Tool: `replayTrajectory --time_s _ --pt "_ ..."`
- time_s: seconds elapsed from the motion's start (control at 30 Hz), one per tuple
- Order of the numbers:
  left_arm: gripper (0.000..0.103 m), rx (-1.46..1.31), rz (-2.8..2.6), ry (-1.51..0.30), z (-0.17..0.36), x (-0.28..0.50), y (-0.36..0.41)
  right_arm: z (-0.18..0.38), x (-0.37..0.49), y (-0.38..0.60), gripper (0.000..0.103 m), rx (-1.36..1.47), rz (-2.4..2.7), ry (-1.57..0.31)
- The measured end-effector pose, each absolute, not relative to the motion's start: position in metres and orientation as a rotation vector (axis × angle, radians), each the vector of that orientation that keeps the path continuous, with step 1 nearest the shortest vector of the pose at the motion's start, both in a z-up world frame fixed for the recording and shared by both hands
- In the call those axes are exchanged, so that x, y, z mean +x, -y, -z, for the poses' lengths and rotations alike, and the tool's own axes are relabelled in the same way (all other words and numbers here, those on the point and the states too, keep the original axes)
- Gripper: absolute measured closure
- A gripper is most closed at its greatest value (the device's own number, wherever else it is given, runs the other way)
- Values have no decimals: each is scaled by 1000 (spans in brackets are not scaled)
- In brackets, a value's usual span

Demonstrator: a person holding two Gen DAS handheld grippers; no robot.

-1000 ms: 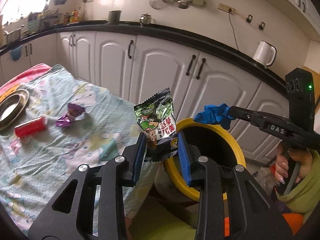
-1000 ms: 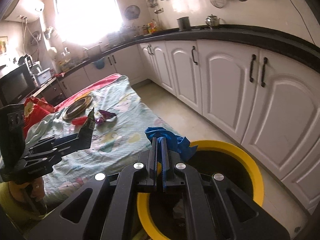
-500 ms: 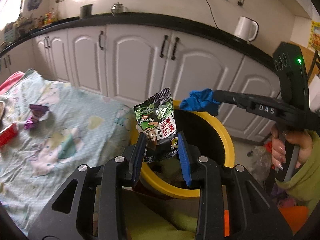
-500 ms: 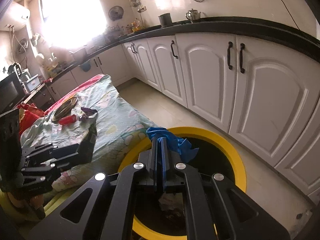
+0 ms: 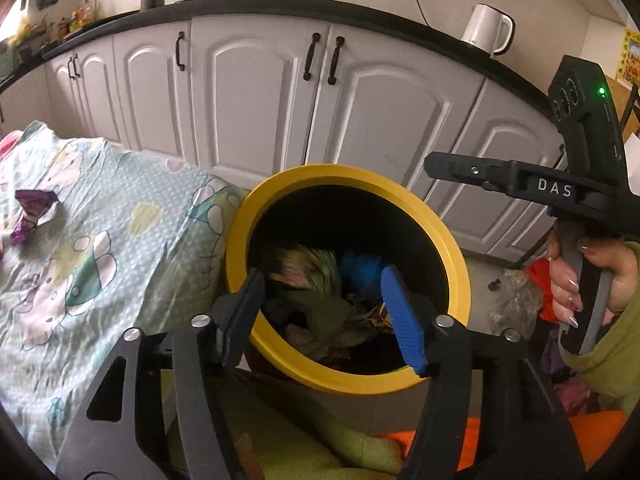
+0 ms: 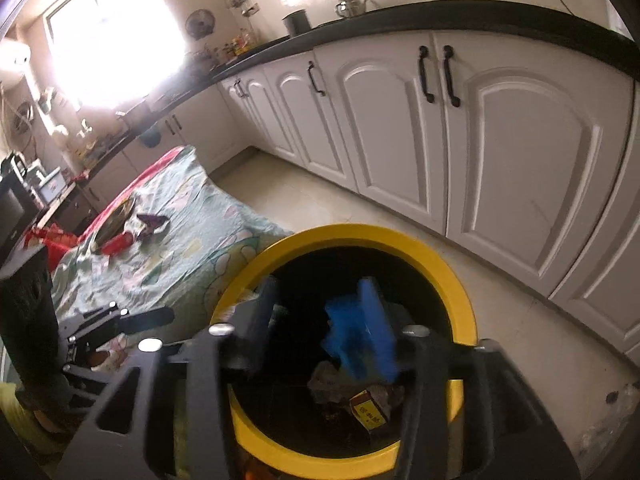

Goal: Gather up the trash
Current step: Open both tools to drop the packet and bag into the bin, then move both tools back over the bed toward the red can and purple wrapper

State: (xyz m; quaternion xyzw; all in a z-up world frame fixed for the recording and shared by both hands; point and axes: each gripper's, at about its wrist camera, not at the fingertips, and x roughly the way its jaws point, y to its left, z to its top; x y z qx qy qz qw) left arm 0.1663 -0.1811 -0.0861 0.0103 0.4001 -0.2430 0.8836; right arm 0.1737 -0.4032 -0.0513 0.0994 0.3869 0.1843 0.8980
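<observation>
Drop step: I hold left gripper (image 5: 324, 312) and right gripper (image 6: 320, 320) spread, empty, over yellow-rimmed bin (image 5: 448, 248); next: fetch purple wrapper (image 5: 32, 216), red packet (image 6: 116, 243) off bedsheet (image 5: 120, 240)

bin (image 5: 448, 248) right of bed (image 5: 120, 216) (cabinets (image 5: 256, 100) behind)

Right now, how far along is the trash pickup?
Done: snack packet and blue glove are dropping into the yellow-rimmed bin. In hand: nothing; left gripper and right gripper are both open over it. Left: purple wrapper and red packet on the tablecloth.
</observation>
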Motion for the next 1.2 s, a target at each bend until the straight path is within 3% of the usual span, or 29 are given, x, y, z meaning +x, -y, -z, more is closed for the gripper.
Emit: replayTrajectory --time_s 0.03,0.17,0.53,0.87,1.2 --pt "36 7 495 -829 86 167 176 51 175 403 57 207 -381 -803" --pt "21 -42 437 -805 82 170 155 48 182 397 56 215 -392 -803" --pt "14 -139 142 -691 62 169 50 30 205 309 52 117 -532 -791" --pt "14 -307 -39 -654 58 163 -55 16 225 198 52 -70 -696 -745" --pt "14 -498 -71 -671 64 175 -108 28 259 115 52 -215 -771 -739"
